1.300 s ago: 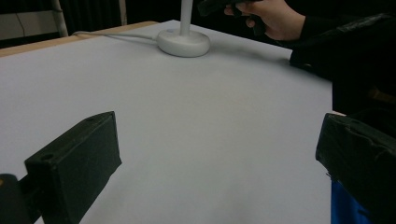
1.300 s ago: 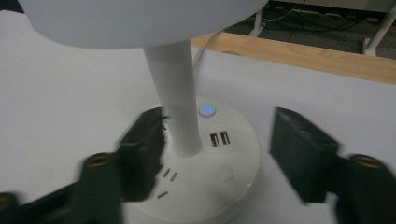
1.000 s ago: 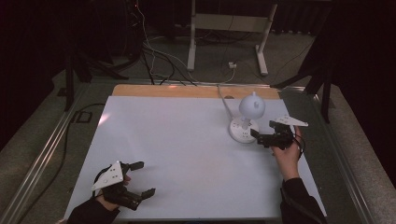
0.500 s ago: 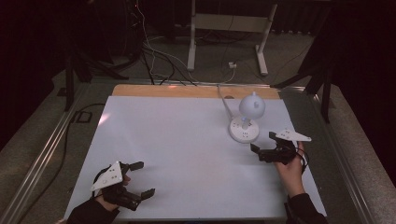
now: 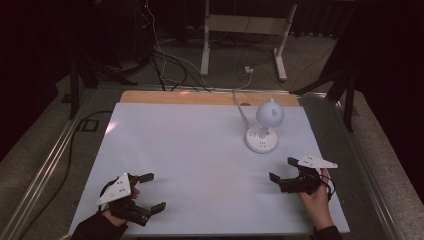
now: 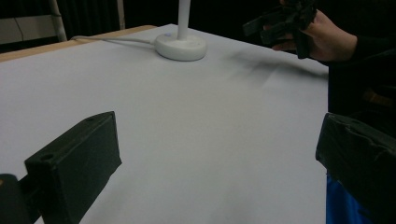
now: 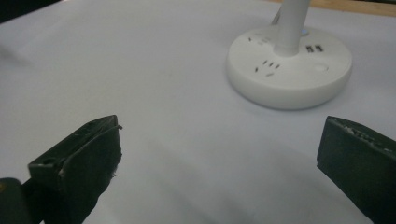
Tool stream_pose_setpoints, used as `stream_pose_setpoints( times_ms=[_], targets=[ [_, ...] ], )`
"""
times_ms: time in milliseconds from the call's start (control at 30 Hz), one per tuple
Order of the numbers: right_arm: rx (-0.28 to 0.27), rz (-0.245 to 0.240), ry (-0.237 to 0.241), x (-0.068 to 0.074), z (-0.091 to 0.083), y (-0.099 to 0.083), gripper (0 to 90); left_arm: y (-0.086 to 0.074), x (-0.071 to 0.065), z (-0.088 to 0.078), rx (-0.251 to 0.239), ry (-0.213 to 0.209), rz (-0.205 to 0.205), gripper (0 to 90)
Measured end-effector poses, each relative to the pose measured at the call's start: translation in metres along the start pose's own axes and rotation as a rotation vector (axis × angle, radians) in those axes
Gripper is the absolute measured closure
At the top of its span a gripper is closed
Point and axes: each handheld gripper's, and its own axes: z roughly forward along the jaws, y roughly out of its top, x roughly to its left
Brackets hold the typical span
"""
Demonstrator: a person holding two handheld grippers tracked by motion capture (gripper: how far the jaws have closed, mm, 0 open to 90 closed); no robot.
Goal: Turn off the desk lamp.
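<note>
Overhead, a white table [image 5: 200, 165] sits in a dim room, with a strip of bare wood [image 5: 200, 97] along its far edge. A small white desk lamp [image 5: 263, 131] stands toward the far right of the table, upright on a round flat base [image 7: 289, 67], with a rounded head [image 5: 270, 114] on a short stem. Its white cord [image 5: 241, 107] runs off the far edge of the table. In the right gripper view, the base shows small socket slots and a round button on its top. The left gripper [image 5: 150, 192] is held by a hand at the near left corner of the table, with a grey three-cornered plate [image 5: 116, 189] on top; its two black jaws stand wide apart with nothing between them. The right gripper [image 5: 281, 169] is held by a hand [image 5: 316, 200] at the near right, nearer than the lamp and apart from it, also topped by a grey plate [image 5: 317, 161]. Its jaws are likewise spread wide and empty, pointing left across the table. In the left gripper view, the right gripper and hand appear far off, raised above the table surface. Beyond the table, on a grey floor [image 5: 310, 60], lie dark cables [image 5: 165, 50] and the pale legs of a stand [image 5: 245, 30].
</note>
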Motion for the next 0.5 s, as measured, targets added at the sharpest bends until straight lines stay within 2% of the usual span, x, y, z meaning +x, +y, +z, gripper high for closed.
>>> stream_pose_setpoints(
  times_ms=[500],
  targets=[
    [0.065,-0.020,0.066,0.011,-0.018,-0.028,0.0,0.000,0.000,0.001,0.002,-0.007,0.001,0.5]
  ],
)
